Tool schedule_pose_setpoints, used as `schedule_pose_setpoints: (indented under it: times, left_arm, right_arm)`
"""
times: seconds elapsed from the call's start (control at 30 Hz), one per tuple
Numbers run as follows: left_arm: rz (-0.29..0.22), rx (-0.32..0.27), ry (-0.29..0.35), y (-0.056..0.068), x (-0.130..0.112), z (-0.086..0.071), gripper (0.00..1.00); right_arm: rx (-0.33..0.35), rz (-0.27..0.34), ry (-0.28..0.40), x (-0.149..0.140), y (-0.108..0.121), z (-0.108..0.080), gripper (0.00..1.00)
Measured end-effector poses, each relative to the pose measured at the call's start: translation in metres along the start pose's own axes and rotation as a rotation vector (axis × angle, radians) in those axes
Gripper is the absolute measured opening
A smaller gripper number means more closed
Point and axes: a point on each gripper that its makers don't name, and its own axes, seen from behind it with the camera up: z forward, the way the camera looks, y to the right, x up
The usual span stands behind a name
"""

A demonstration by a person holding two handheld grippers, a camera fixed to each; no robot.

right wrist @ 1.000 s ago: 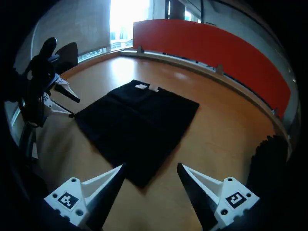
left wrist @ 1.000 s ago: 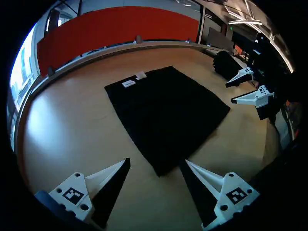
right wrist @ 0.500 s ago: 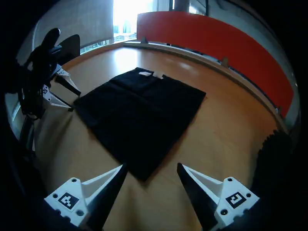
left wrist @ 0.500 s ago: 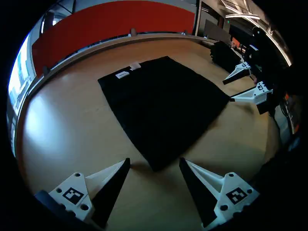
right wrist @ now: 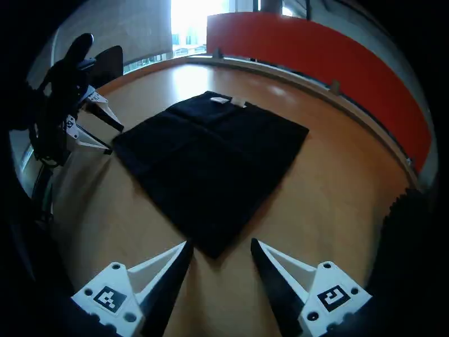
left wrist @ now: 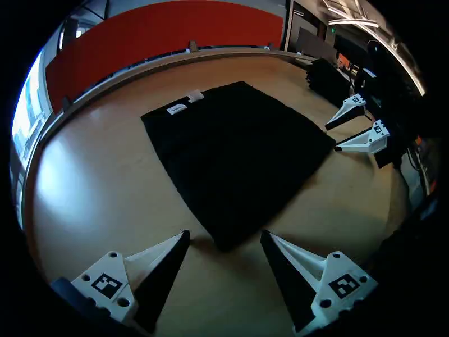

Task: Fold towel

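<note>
A matte black square towel (left wrist: 236,151) lies flat on the glossy wooden table (left wrist: 95,185), a corner between the wide-spread, empty fingers of both the left gripper (left wrist: 224,233) and the right gripper (right wrist: 221,241).

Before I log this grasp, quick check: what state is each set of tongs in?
Left tongs: open, holding nothing, at a towel corner.
Right tongs: open, holding nothing, at another corner.
</note>
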Motion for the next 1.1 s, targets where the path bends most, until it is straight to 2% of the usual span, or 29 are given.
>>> schedule_pose_setpoints:
  times: [0.17, 0.53, 0.67, 0.8, 0.9, 0.93, 1.0, 1.1]
  left_arm:
    - [0.008, 0.003, -0.006, 0.0006, 0.0002, 0.0002, 0.93]
    - [0.011, 0.009, -0.011, 0.0015, 0.0006, 0.0014, 0.89]
    - [0.017, 0.031, -0.015, -0.0018, 0.0003, 0.0018, 0.76]
    - [0.012, 0.036, -0.017, -0.003, 0.0009, 0.0017, 0.71]
    - [0.003, 0.04, -0.019, -0.005, 0.0009, 0.0013, 0.58]
    - [0.001, 0.041, -0.019, -0.0053, 0.001, 0.001, 0.53]
    - [-0.002, 0.044, -0.02, -0.0058, 0.0013, 0.0007, 0.5]
    - [0.0, 0.049, -0.021, -0.0048, 0.001, 0.0014, 0.36]
  right_arm:
    - [0.016, -0.005, 0.0, -0.0006, -0.0029, -0.0003, 0.71]
    - [0.033, -0.013, 0.0, 0.0, -0.0053, 0.0, 0.63]
    - [0.037, -0.012, -0.002, 0.0005, -0.0064, 0.0004, 0.52]
    - [0.038, -0.008, -0.003, 0.0005, -0.0071, 0.0007, 0.37]
    - [0.037, -0.002, -0.003, 0.0008, -0.0065, 0.001, 0.27]
    - [0.037, 0.0, -0.004, 0.001, -0.0064, 0.0011, 0.26]
    - [0.037, 0.004, -0.005, 0.0014, -0.0062, 0.0015, 0.24]
    - [0.036, 0.011, -0.008, 0.0017, -0.0058, 0.0017, 0.22]
